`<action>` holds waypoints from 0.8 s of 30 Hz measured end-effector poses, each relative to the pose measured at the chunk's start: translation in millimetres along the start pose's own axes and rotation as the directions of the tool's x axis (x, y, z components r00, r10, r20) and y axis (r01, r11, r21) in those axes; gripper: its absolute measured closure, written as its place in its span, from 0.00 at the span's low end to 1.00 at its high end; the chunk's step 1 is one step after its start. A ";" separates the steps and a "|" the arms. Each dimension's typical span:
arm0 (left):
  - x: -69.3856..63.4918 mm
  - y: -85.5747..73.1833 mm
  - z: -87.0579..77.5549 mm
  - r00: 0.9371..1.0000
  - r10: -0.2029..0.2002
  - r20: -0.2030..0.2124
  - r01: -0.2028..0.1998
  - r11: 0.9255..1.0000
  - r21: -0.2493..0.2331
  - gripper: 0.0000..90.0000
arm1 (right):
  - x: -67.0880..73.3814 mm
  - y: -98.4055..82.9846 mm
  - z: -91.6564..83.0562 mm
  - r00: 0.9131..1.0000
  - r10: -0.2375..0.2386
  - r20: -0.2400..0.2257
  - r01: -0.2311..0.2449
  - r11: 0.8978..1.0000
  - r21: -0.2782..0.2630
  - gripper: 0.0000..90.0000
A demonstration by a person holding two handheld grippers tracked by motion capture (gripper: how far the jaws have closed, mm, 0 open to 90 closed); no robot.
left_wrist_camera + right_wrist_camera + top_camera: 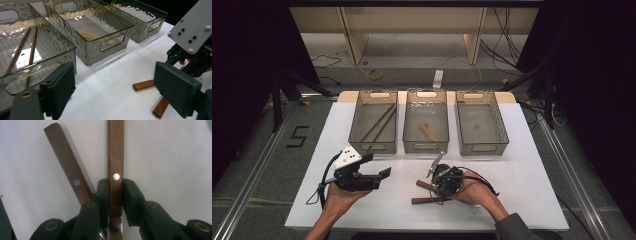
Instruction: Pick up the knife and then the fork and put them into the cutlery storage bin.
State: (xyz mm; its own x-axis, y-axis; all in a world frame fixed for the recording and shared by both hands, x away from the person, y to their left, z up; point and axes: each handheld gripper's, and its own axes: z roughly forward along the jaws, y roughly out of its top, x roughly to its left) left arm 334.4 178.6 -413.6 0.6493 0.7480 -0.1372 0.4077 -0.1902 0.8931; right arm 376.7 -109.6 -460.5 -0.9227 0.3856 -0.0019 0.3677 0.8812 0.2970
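Note:
Two wooden-handled utensils lie on the white table point(522, 170) in front of the person. My right gripper point(115, 182) is shut on the straight handle point(116, 150), its pads pressing both sides just below a silver rivet; shiny metal shows beneath. The second handle point(67, 162) lies angled to the left, beside the jaws and untouched. In the high view both handles point(424, 184) point(424, 201) stick out to the left of the right gripper point(438, 192). My left gripper point(377, 165) hovers open with nothing in it over the table's left part, its jaws point(112, 75) wide apart.
Three clear bins stand in a row at the back. The left bin point(373, 145) holds two brown chopsticks point(379, 124), the middle bin point(426, 145) a wooden-handled piece point(427, 131), and the right bin point(479, 145) has nothing in it. Dark stands and cables flank the table.

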 end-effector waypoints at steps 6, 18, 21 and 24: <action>0.6 0.0 0.3 1.000 0.000 -0.001 0.000 1.000 0.001 0.19 | 0.6 1.5 0.1 1.000 -0.010 0.008 0.010 1.000 0.007 0.85; 0.7 0.1 -0.1 1.000 0.003 -0.003 -0.003 1.000 0.000 0.19 | 2.2 1.2 -7.0 1.000 -0.013 0.000 0.013 1.000 -0.005 0.86; 0.9 0.0 0.5 1.000 -0.001 -0.006 0.001 1.000 0.002 0.19 | 1.8 1.4 -8.2 1.000 -0.015 -0.001 0.015 1.000 -0.011 0.86; 0.8 0.2 -0.4 1.000 0.003 -0.003 -0.003 1.000 -0.001 0.19 | 2.0 1.5 -8.1 1.000 -0.013 0.002 0.013 1.000 -0.012 0.86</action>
State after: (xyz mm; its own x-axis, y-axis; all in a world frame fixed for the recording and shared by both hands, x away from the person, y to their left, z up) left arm 334.8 179.4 -413.4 0.6485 0.7495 -0.1332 0.4052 -0.1917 0.8939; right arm 374.4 -109.7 -452.3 -0.9270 0.3749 -0.0072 0.3546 0.8828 0.3079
